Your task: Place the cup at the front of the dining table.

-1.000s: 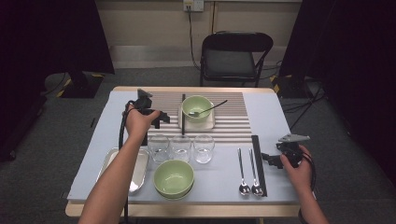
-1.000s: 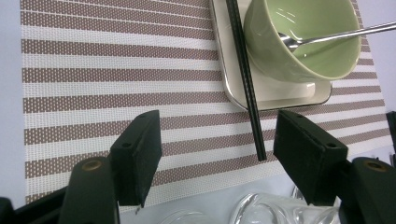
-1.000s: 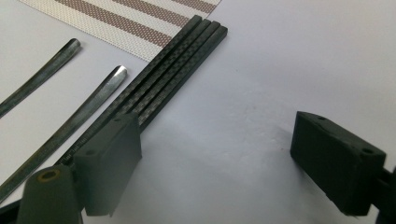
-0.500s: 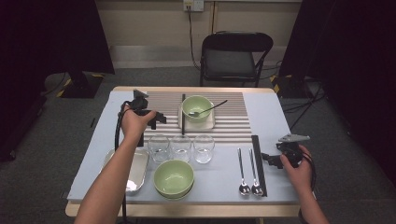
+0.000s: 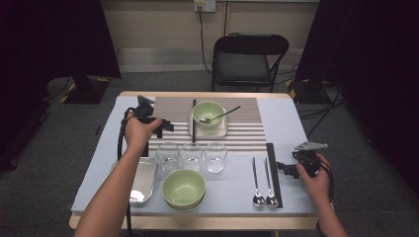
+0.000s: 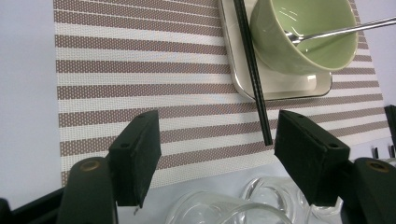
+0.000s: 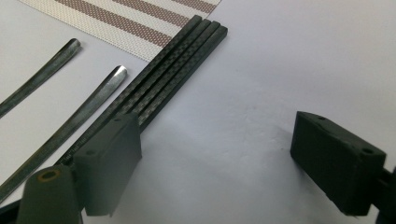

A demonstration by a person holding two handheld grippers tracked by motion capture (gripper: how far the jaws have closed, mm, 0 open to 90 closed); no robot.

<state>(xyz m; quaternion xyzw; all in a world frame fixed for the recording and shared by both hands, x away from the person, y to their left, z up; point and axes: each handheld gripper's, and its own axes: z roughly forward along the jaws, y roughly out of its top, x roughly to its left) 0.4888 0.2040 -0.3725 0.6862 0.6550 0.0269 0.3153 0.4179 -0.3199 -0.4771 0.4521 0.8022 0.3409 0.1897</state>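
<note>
Left gripper (image 6: 217, 154) hovering over striped mat (image 6: 140, 79), jaws wide, nothing between them; black chopstick (image 6: 252, 70) tip just ahead near the right jaw, leaning on small tray (image 6: 280, 86) beside green bowl (image 6: 303, 35) holding spoon (image 6: 336, 31). Glasses (image 6: 224, 207) right below the jaws. Right gripper (image 7: 215, 163) low over bare table (image 7: 289, 60), jaws wide and empty, black chopsticks (image 7: 173, 70) by its left jaw, two spoon handles (image 7: 70, 126) beyond.

Black left claw (image 6: 215, 154) with blocky screwed jaws, brass pivots, trailing black cable, bare forearms
</note>
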